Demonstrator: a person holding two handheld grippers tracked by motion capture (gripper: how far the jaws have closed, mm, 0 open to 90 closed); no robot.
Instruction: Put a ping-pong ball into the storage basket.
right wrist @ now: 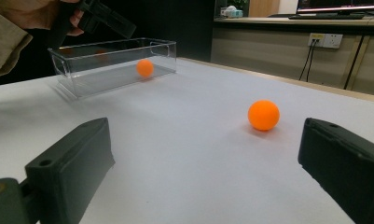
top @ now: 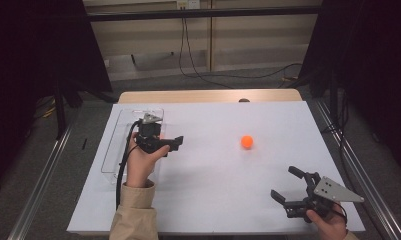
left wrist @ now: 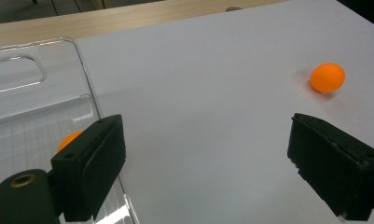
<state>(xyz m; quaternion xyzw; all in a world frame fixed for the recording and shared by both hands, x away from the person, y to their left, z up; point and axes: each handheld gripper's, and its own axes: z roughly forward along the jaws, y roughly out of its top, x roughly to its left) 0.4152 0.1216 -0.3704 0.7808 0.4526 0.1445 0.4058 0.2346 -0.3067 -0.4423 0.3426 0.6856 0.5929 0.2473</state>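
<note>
One orange ball (top: 246,141) lies loose on the white table cover, right of centre; it appears far right in the left gripper view (left wrist: 328,77) and ahead between the jaws in the right gripper view (right wrist: 264,115). A second orange ball (right wrist: 145,68) rests inside the clear plastic box (right wrist: 96,77), partly hidden behind a jaw in the left gripper view (left wrist: 69,140). My left gripper (top: 170,145) hovers at the box's right side (top: 109,150), open and empty (left wrist: 203,135). My right gripper (top: 284,182) is near the front right corner, open and empty (right wrist: 205,144), pointing toward the loose ball.
The white cover (top: 213,170) spans the wooden table, whose bare strip (top: 208,96) shows at the far edge. Cables run on the floor behind. A metal rail (top: 360,175) borders the right side. The person's sleeve (top: 135,212) enters bottom left.
</note>
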